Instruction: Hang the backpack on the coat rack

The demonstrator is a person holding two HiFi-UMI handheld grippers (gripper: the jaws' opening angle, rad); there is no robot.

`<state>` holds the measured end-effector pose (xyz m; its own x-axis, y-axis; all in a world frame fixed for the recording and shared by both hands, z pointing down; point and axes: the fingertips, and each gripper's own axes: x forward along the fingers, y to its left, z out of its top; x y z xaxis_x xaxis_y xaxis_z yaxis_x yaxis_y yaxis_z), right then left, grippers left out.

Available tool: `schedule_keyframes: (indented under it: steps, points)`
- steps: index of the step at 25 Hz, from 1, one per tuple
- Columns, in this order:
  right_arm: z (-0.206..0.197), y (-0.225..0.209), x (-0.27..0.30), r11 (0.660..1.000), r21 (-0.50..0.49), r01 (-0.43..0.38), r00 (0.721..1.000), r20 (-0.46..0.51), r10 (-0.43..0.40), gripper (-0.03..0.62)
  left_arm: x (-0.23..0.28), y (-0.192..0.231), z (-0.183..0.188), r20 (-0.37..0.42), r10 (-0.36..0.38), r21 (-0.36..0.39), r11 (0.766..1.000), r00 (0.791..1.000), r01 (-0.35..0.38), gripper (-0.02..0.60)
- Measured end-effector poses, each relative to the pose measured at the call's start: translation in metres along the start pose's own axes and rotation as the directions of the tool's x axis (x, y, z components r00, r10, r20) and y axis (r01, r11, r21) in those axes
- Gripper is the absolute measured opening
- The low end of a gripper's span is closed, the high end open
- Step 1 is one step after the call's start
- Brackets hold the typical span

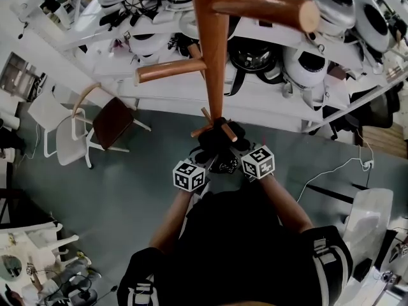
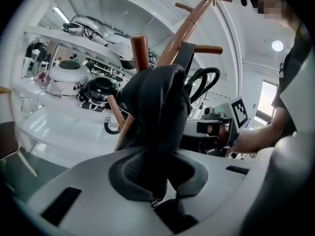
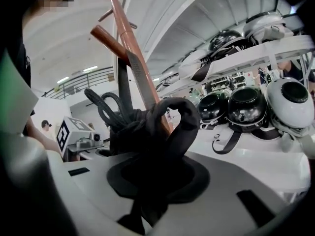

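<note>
You are looking steeply down the wooden coat rack (image 1: 211,50), whose pole rises toward you with pegs branching off at several heights. Your two forearms reach forward side by side, each holding tongs topped with a marker cube. The black backpack (image 1: 218,144) is bunched between them, pressed against the pole beside a pair of short lower pegs (image 1: 228,132).

The left tongs (image 2: 158,183) are nearly pressed together, pinching a thick fold of the backpack's black fabric. In the left gripper view the bag rises in a dark mound in front of the pole, with one peg (image 2: 139,52) standing just behind it.

The right tongs (image 3: 150,181) pinch a padded black strap that arches up in a loop from between their pads.

You cannot tell whether any loop already sits over a peg.

Behind the rack, white shelves (image 1: 268,110) carry rows of black and white helmets (image 3: 291,102). A brown chair (image 1: 113,121) stands on the grey floor to the left.
</note>
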<state>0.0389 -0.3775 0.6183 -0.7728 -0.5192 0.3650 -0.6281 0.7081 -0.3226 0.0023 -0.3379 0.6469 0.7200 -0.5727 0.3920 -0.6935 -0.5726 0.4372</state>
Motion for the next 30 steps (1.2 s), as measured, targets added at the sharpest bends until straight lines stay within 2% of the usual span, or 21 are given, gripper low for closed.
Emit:
schedule_keyframes:
  steps: [3,7,9,16,20,22,26,30]
  points:
    - [-0.004,-0.007,-0.003,0.998,-0.015,0.054,0.998,0.012,-0.054,0.118,0.001,0.003,-0.002,-0.001,0.009,0.019,1.0,1.0,-0.009,0.061]
    - [-0.009,-0.01,-0.011,0.992,0.09,0.086,0.995,0.048,-0.09,0.15,-0.003,0.002,-0.004,0.015,-0.01,0.0,1.0,1.0,0.01,0.072]
    - [-0.013,-0.009,-0.017,0.988,0.11,0.106,0.992,0.06,-0.113,0.15,-0.005,0.002,-0.006,0.014,-0.011,0.012,1.0,1.0,0.011,0.077]
    - [-0.02,-0.002,-0.037,0.982,0.078,0.171,0.982,0.068,-0.176,0.152,-0.014,0.007,-0.009,0.008,0.021,0.037,0.999,1.0,-0.022,0.109]
    - [-0.034,0.001,-0.05,0.966,0.062,0.249,0.966,0.047,-0.252,0.173,-0.027,0.012,-0.017,0.015,0.033,0.03,0.999,0.999,-0.033,0.154]
    - [-0.041,0.003,-0.058,0.958,0.065,0.281,0.958,0.041,-0.284,0.178,-0.036,0.013,-0.019,0.031,0.026,0.02,0.999,0.999,-0.027,0.166]
    - [-0.051,0.017,-0.067,0.954,0.084,0.289,0.956,0.037,-0.293,0.176,-0.057,0.013,-0.022,0.049,-0.002,0.016,1.0,0.999,0.001,0.166]
    - [-0.063,0.033,-0.07,0.943,0.096,0.317,0.946,0.032,-0.322,0.164,-0.075,0.007,-0.029,0.048,-0.041,0.053,0.998,0.998,0.039,0.163]
